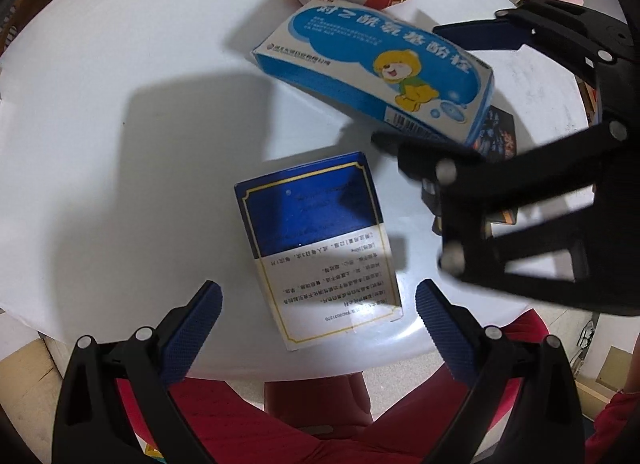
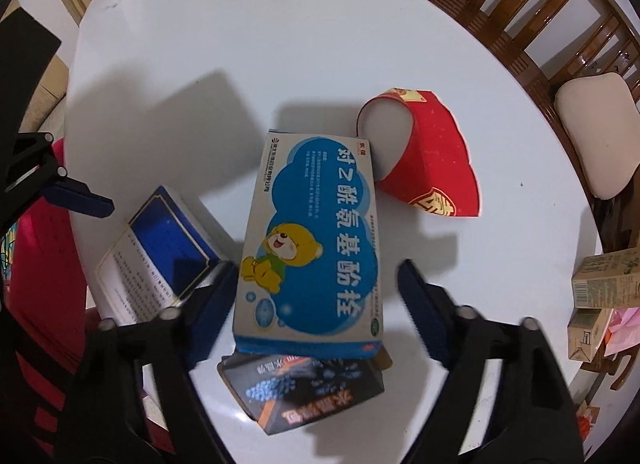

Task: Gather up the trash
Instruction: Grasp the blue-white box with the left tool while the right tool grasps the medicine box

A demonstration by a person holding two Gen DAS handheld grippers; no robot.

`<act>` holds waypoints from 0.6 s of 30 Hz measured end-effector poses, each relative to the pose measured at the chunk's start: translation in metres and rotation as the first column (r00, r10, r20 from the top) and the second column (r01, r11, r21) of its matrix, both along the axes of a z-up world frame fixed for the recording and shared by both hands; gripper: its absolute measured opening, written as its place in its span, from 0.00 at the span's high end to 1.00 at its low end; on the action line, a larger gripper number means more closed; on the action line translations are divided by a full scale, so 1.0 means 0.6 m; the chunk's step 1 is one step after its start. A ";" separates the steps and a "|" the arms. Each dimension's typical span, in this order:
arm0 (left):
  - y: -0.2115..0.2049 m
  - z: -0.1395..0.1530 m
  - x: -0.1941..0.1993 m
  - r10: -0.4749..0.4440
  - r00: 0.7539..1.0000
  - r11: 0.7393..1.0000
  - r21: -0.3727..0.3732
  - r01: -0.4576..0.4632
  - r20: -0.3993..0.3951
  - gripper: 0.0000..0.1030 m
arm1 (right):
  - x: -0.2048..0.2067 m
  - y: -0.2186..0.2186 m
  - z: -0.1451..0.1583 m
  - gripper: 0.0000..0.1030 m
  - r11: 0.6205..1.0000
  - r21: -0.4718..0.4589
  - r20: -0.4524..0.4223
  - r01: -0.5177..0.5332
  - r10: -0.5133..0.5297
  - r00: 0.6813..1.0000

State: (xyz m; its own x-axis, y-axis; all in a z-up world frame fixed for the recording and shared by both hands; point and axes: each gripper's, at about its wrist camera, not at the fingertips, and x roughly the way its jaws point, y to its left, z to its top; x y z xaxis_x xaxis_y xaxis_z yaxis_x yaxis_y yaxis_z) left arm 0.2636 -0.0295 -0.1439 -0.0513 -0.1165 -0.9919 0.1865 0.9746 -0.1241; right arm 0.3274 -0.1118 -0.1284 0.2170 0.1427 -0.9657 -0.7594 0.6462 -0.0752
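Observation:
A light blue box with a yellow bear [image 2: 312, 232] lies slanted, its near end resting on a black box [image 2: 304, 388]. My right gripper [image 2: 316, 296] straddles that near end, pointing down. Its left pad is at the box's edge and the right pad stands off it, so it is open. In the left wrist view the same bear box [image 1: 372, 68] sits between the right gripper's [image 1: 406, 84] fingers. A dark blue and white box [image 1: 316, 232] lies flat near the table edge. My left gripper [image 1: 320, 320] is open over its near end. A squashed red paper cup [image 2: 424, 152] lies beyond.
Everything lies on a round white table [image 2: 240, 44]. A wooden chair [image 2: 520, 4] with a pale cushion [image 2: 596, 132] stands behind it. Brown cartons [image 2: 600, 276] sit at the right edge. A person's red clothing [image 1: 320, 416] shows below the near rim.

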 end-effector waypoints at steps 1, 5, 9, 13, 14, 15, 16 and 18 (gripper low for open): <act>-0.001 -0.002 0.001 0.002 1.000 1.000 -0.003 -0.002 -0.001 0.08 | 0.002 0.000 -0.002 0.38 1.000 0.005 -0.007 -0.002 0.002 1.000; -0.001 -0.010 0.005 0.010 1.000 1.000 -0.003 -0.010 -0.017 0.14 | 0.006 0.002 -0.004 0.41 1.000 0.013 -0.009 0.004 -0.004 1.000; -0.003 -0.007 0.003 0.006 1.000 1.000 0.014 -0.006 0.006 0.27 | 0.006 0.003 -0.004 0.42 1.000 0.015 0.004 0.013 -0.013 1.000; 0.002 0.000 0.006 0.007 1.000 1.000 0.010 -0.007 0.020 0.42 | -0.011 0.002 -0.001 0.42 0.999 0.011 0.028 0.038 -0.039 0.999; 0.005 0.000 0.006 0.010 1.000 1.000 -0.002 -0.010 0.019 0.42 | -0.008 0.002 -0.002 0.42 0.999 0.007 0.032 0.043 -0.043 0.999; 0.007 0.001 0.006 0.012 1.000 1.000 -0.008 -0.012 0.026 0.42 | -0.010 0.002 -0.001 0.42 0.999 0.005 0.039 0.049 -0.049 0.998; 0.009 0.002 0.004 0.011 0.999 1.000 -0.003 -0.011 0.037 0.42 | -0.012 0.002 0.001 0.42 0.998 0.003 0.052 0.060 -0.060 0.997; 0.014 0.004 0.000 0.002 0.998 1.000 0.011 -0.003 0.060 0.42 | -0.015 0.001 0.004 0.42 0.997 0.005 0.061 0.073 -0.073 0.995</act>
State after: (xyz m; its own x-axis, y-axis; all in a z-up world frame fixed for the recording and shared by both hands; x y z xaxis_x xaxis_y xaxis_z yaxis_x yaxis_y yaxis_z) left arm 0.2639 -0.0213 -0.1415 0.0085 -0.1059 -0.9943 0.1911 0.9762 -0.1024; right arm 0.3184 -0.1111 -0.1262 0.2856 0.1271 -0.9499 -0.7041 0.7002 -0.1180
